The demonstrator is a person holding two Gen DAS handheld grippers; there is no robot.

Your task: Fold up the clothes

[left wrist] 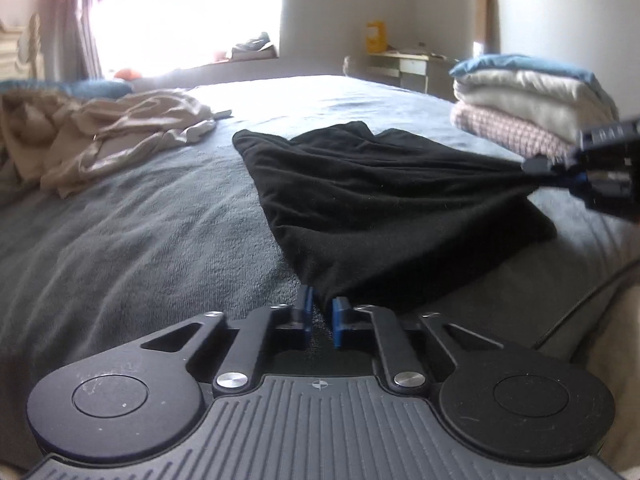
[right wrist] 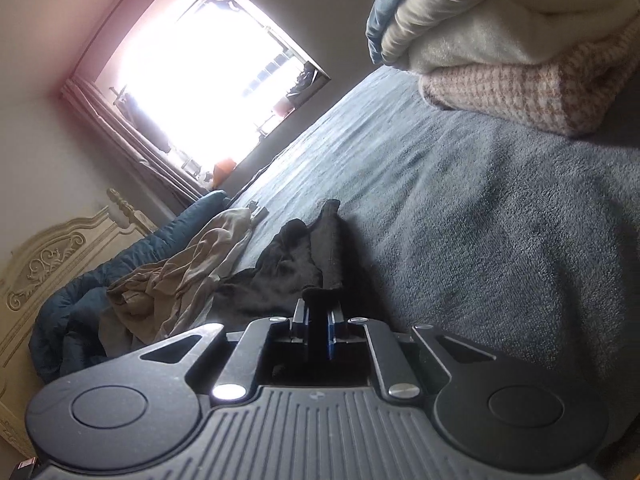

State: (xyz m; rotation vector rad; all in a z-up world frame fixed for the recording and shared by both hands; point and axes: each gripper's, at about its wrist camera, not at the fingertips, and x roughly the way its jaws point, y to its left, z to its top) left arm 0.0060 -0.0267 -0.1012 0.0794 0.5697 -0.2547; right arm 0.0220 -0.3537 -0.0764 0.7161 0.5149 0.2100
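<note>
Left claw (left wrist: 321, 309) at lower centre, pinched on a corner of the soft black knit garment (left wrist: 384, 200); right claw (left wrist: 554, 168) at right edge, clamped on another corner. Garment mid-frame, draped slack over the grey fleecy bed cover (left wrist: 140, 232). Risk: thin bites slipping under tension, or cover snagged too. Crumpled beige cloth (left wrist: 100, 140) upper left.

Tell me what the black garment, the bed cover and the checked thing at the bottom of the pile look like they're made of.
Black garment: soft matte knit, probably cotton jersey; it drapes limply with no shine.
Bed cover: grey-blue fleece or terry; short nubby pile shows.
Checked item: thick woven or knitted wool-like fabric; fuzzy pink-and-cream check.
</note>
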